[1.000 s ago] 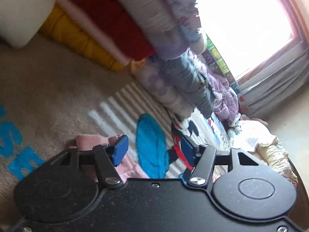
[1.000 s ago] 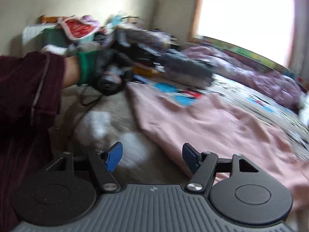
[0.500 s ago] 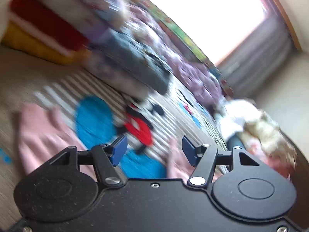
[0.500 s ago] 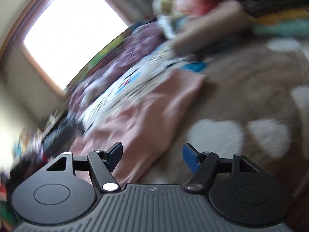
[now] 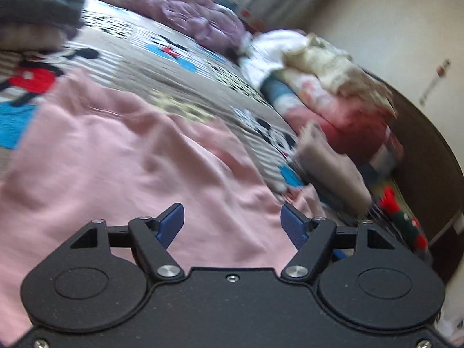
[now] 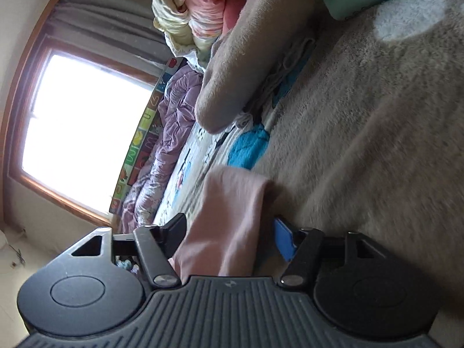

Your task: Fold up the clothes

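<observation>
A cartoon-print bedsheet [image 5: 185, 66] covered the bed, with the pink garment [image 5: 116, 156] spread flat across it. The left gripper [image 5: 232, 220] hovered over the pink cloth, jaws opening and empty. The right gripper [image 6: 229, 233] was closing around an end of the pink garment [image 6: 232, 211], blue pads not yet pressing it.

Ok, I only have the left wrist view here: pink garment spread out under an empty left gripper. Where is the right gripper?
Observer: The right gripper straddles a raised fold of the pink garment. Its jaws are closing, and the blue pad is not yet touching the cloth.
Operator: Where on the bed is that fold?
Observer: Where the cartoon bedsheet meets a fluffy grey-brown blanket with white patches.
</observation>
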`<act>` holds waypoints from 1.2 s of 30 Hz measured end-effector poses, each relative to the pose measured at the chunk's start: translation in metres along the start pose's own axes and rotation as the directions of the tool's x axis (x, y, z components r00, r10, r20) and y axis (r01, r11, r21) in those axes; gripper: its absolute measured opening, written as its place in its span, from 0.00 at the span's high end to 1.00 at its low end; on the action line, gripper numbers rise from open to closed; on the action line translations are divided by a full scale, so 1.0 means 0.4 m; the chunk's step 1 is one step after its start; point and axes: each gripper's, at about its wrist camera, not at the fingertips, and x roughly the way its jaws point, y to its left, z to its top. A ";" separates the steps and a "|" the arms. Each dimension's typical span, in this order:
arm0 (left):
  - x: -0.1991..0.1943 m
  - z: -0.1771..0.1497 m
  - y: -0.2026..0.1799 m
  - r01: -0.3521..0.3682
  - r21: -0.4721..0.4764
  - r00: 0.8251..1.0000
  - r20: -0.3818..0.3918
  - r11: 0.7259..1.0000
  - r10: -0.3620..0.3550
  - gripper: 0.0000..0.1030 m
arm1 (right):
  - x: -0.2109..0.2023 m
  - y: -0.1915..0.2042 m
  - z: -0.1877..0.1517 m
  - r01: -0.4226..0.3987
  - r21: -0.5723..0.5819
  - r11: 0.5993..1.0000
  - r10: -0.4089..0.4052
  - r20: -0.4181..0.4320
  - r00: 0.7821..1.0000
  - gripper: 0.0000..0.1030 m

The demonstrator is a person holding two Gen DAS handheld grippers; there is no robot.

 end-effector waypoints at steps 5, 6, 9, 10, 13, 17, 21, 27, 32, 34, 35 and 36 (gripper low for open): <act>0.046 -0.001 -0.022 0.017 0.014 1.000 0.001 1.000 -0.017 0.29 | 0.032 -0.026 0.019 -0.039 0.064 0.997 0.039 0.009 0.999 0.71; 0.052 0.000 -0.022 0.021 0.015 1.000 0.001 1.000 -0.021 0.29 | 0.034 -0.017 0.020 -0.039 0.046 0.998 0.039 0.017 0.999 0.76; 0.062 -0.001 -0.023 0.028 0.028 1.000 -0.001 0.999 -0.027 0.29 | 0.028 0.013 0.020 -0.043 -0.026 0.999 0.044 0.051 0.998 0.82; 0.065 -0.001 -0.021 0.029 0.030 1.000 -0.003 0.999 -0.029 0.29 | 0.025 0.031 0.020 -0.034 -0.072 0.997 0.038 0.057 0.998 0.83; 0.072 0.001 -0.008 0.031 0.026 1.000 -0.006 0.999 -0.031 0.29 | 0.030 0.112 0.002 -0.010 -0.304 0.953 0.032 0.067 0.997 0.83; 0.068 0.016 0.019 0.026 -0.013 1.000 0.012 1.000 -0.026 0.29 | 0.047 0.243 -0.080 -0.015 -0.671 0.741 0.052 0.036 0.998 0.83; 0.053 0.033 0.048 0.036 -0.062 0.999 0.036 0.997 -0.034 0.29 | 0.064 0.323 -0.215 -0.062 -0.892 0.447 0.034 -0.052 0.998 0.83; 0.035 0.051 0.068 0.036 -0.091 0.998 0.063 0.995 -0.030 0.29 | 0.064 0.361 -0.410 -0.170 -0.982 0.088 -0.067 -0.176 0.982 0.83; 0.025 0.056 0.076 0.045 -0.097 0.997 0.074 0.994 -0.037 0.29 | 0.066 0.365 -0.492 -0.239 -0.971 -0.023 -0.163 -0.232 0.959 0.83; 0.021 0.059 0.081 0.043 -0.104 0.996 0.079 0.994 -0.035 0.29 | 0.052 0.379 -0.458 -0.280 -0.956 0.088 -0.121 -0.289 0.949 0.83; 0.019 0.061 0.085 0.044 -0.108 0.996 0.082 0.993 -0.035 0.29 | 0.041 0.384 -0.430 -0.297 -0.942 0.157 -0.081 -0.312 0.947 0.83; 0.017 0.063 0.088 0.045 -0.112 0.996 0.085 0.993 -0.035 0.29 | 0.027 0.388 -0.398 -0.308 -0.924 0.225 -0.032 -0.323 0.946 0.82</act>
